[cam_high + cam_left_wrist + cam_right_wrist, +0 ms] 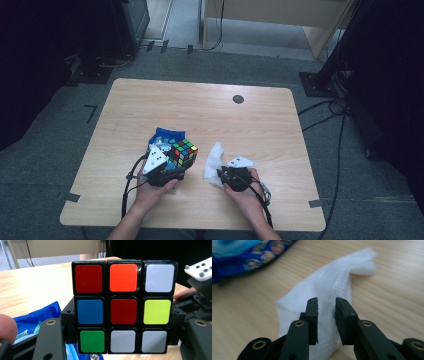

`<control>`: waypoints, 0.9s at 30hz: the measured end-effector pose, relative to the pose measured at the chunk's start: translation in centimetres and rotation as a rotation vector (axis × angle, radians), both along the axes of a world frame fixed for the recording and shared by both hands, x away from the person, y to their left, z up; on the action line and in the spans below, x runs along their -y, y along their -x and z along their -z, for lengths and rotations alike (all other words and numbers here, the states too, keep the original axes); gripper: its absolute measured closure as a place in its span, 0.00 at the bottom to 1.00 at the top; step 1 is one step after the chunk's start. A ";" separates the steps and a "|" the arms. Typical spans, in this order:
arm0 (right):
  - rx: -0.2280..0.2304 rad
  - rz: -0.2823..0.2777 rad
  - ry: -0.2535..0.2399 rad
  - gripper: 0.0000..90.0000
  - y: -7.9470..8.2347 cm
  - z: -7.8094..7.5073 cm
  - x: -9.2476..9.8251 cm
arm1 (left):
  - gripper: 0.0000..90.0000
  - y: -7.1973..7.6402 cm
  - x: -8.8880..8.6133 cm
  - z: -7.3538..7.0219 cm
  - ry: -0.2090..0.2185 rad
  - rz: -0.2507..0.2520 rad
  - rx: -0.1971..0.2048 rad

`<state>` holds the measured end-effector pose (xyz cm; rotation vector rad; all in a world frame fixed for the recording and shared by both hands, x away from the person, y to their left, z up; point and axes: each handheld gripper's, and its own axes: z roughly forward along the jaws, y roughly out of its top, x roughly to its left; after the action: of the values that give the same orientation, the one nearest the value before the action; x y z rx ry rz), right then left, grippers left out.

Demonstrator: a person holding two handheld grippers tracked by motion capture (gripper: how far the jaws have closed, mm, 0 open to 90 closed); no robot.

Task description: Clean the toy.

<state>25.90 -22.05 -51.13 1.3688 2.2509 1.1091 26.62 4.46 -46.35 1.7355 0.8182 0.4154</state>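
My left gripper is shut on a scrambled Rubik's cube, held just above the wooden table near its front. In the left gripper view the cube sits square between the two jaws, showing red, orange, white, blue, yellow and green stickers. A white cloth lies crumpled to the right of the cube. My right gripper is low over the cloth's near end. In the right gripper view its narrow jaws pinch a raised fold of the cloth at the gripper.
A blue printed packet lies on the table just behind the cube and left of the cloth, also visible as the packet at the far left. A dark round disc sits near the far edge. Cables run over the floor at the right.
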 end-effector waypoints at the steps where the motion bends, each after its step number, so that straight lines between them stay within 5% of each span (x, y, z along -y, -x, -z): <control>1: -0.008 -0.021 -0.024 0.79 0.2 -0.2 -0.4 | 0.37 0.0 0.0 0.0 0.001 -0.001 0.001; 6: 0.004 -0.110 -0.128 0.70 0.8 -1.9 -1.4 | 0.37 -0.2 -0.4 -0.2 0.009 -0.006 0.000; 12: 0.271 -0.160 0.015 0.45 0.2 -2.7 -1.4 | 0.37 -0.2 -0.3 -0.1 0.007 -0.001 -0.004; 14: 0.306 -0.178 0.044 0.39 -0.6 -2.3 -1.5 | 0.37 -0.1 0.1 -0.1 0.002 0.007 -0.004; 18: 0.230 -0.182 0.003 0.35 -2.8 -0.8 -1.5 | 0.37 0.0 0.5 0.1 -0.012 0.020 -0.006; 24: 0.151 -0.254 0.137 0.36 -3.4 1.0 -2.7 | 0.37 0.0 0.6 0.3 -0.016 0.032 -0.011; 27: 0.136 -0.253 0.109 0.47 -3.3 1.0 -2.4 | 0.37 0.0 0.5 0.2 -0.009 0.030 -0.015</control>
<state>29.21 -19.64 -52.11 0.9567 2.3917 1.0998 26.61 3.99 -46.54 1.7592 0.8008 0.3866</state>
